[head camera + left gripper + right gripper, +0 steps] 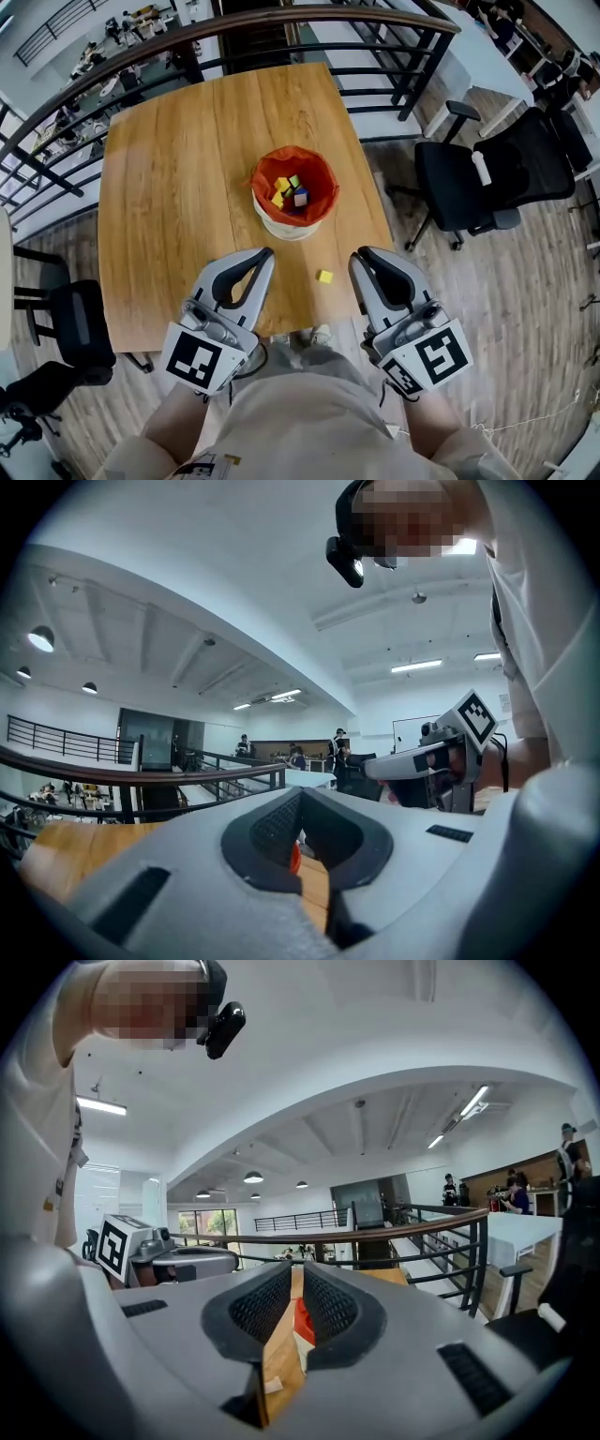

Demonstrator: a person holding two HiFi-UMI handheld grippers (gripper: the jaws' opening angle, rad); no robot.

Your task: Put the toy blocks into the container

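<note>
No legible text or numbers

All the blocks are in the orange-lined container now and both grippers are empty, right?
Not all: the head view shows one yellow block on the table. The other blocks are in the container; left gripper and right gripper are empty.

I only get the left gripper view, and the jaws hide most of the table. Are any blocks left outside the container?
Observer: One. A yellow block lies on the table, on the person's side of the container.
Operator: Anything inside the container?
Observer: Yes, several blocks, yellow and green among them.
Operator: And on the right side?
Observer: The right gripper is shut, with nothing between its jaws.
</note>
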